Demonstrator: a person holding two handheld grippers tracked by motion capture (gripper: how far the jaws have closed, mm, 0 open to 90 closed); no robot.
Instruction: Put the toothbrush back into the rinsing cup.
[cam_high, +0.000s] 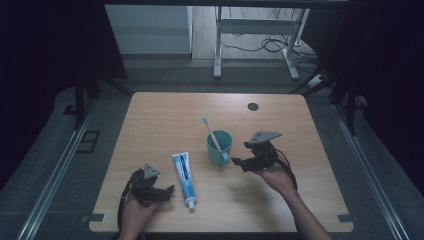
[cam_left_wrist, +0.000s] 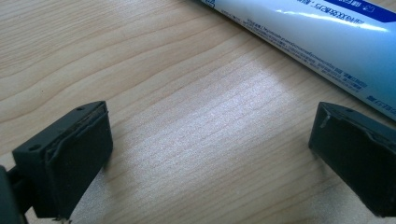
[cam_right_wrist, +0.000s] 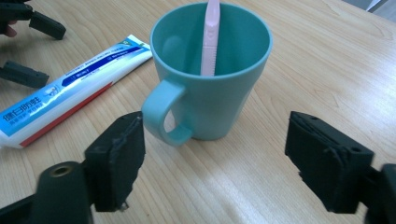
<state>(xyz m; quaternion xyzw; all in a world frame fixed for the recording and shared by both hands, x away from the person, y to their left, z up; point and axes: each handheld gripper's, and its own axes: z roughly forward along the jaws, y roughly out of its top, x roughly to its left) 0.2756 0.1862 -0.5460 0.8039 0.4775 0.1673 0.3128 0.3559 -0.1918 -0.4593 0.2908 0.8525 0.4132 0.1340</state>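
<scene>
The right gripper (cam_high: 239, 163) has its jaws spread wide with nothing between them; in the right gripper view the two black pads stand on either side of bare wood, short of the teal mug (cam_right_wrist: 212, 74). The mug sits straight ahead of that gripper, near but not touching, upright on the bench (cam_high: 165, 115), with its handle (cam_right_wrist: 164, 112) turned back toward the gripper and a little toward its left jaw. A pink toothbrush (cam_right_wrist: 209, 39) stands inside the mug, leaning against the far wall; in the high view its brush head pokes up and away past the rim.

The left gripper (cam_high: 167, 192) is likewise released, jaws apart over empty bench. Just beyond one of its jaws lies the toothpaste tube (cam_left_wrist: 317, 37), flat on the bench. In the high view the tube's long axis runs roughly from the person's side away across the bench, cap end nearest the person, and it lies between the two grippers, closer to the left one.

Judging by this, the right hand is the nearer one for the mug, and a straight advance would meet the handle first.
</scene>
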